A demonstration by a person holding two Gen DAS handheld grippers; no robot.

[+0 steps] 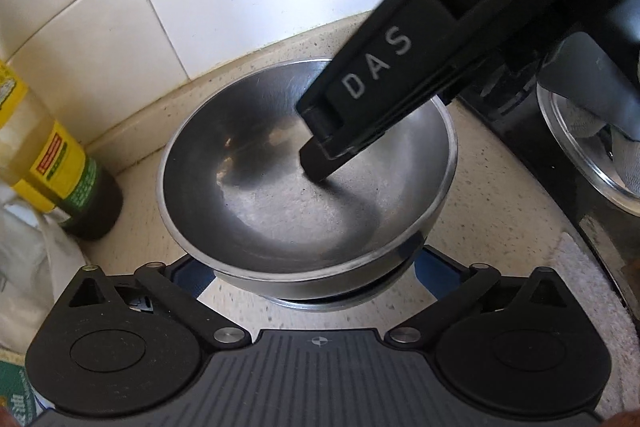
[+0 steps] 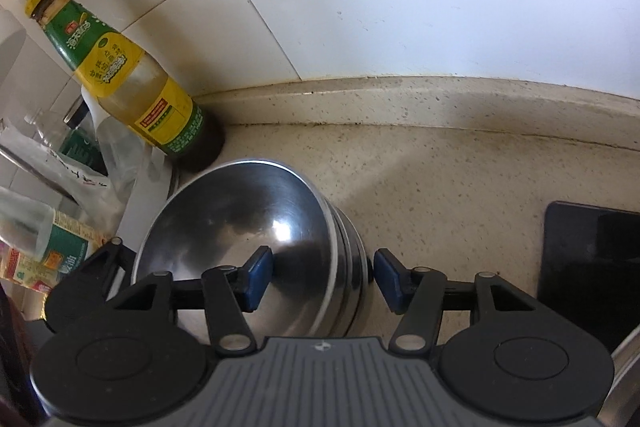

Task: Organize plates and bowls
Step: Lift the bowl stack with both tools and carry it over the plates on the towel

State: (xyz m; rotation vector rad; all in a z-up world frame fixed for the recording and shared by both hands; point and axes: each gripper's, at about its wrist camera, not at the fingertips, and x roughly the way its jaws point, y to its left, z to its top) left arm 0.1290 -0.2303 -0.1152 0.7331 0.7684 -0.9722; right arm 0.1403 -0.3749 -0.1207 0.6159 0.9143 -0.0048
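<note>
A stack of steel bowls point(image 1: 280, 187) stands on the speckled counter by the tiled wall. In the left wrist view my left gripper point(image 1: 312, 269) is spread wide, with its blue pads point(image 1: 434, 263) on either side of the stack's near edge and not pressing it. One black finger point(image 1: 352, 107) of my right gripper reaches down into the top bowl. In the right wrist view my right gripper point(image 2: 324, 281) straddles the right wall of the bowls point(image 2: 240, 227). One blue pad is inside the top bowl and the other outside the stack. Gaps show at both pads.
An oil bottle point(image 2: 136, 83) with a yellow and green label stands left of the bowls, also the bottle point(image 1: 60, 179). Bags and packets point(image 2: 60, 255) crowd the far left. A black stove point(image 2: 592, 259) lies to the right, with a glass lid point(image 1: 592, 155) and a white cloth point(image 1: 592, 287).
</note>
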